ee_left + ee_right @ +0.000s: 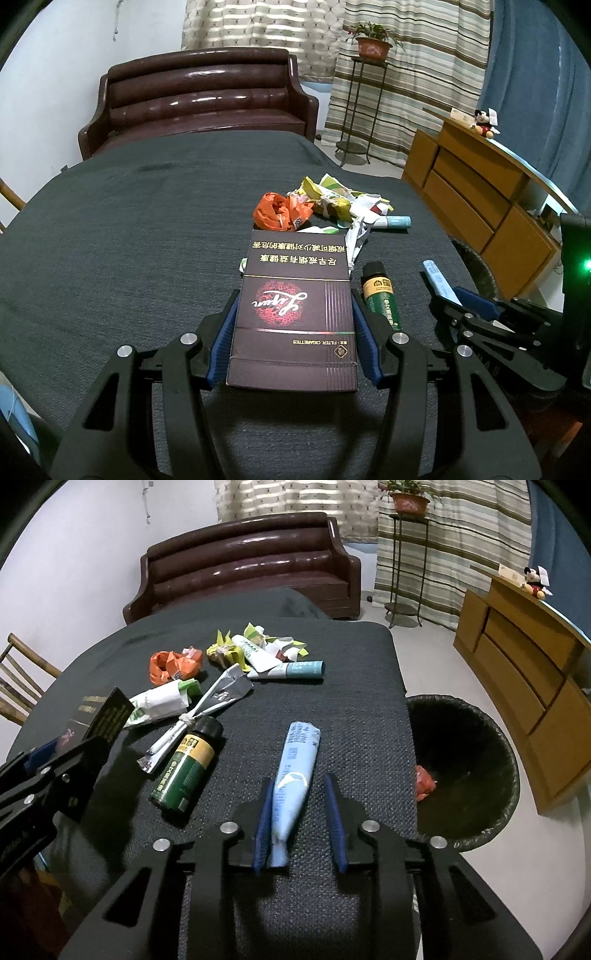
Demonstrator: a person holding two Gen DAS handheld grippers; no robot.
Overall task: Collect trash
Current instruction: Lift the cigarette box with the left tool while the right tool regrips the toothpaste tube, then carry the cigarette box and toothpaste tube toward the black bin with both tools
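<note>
Your left gripper (pixel 295 328) clenches the cigarette pack (pixel 293 317) between both pads, above the dark tabletop (pixel 110 240). Your right gripper (pixel 300 819): light-blue tube (pixel 295 775) against the left pad, right pad apart; not gripped. Bin (pixel 480 716) just right.

Two black handheld grippers

Left gripper (pixel 293 334) and right gripper (pixel 301 821): black angular frames, blue ribbed pads (pixel 221 339), silver round screws (pixel 229 828).

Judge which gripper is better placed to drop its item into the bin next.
Right, probably. The right gripper has the blue tube between its pads, with the bin just beside it. The left gripper, clamping the cigarette box, is farther over.
</note>
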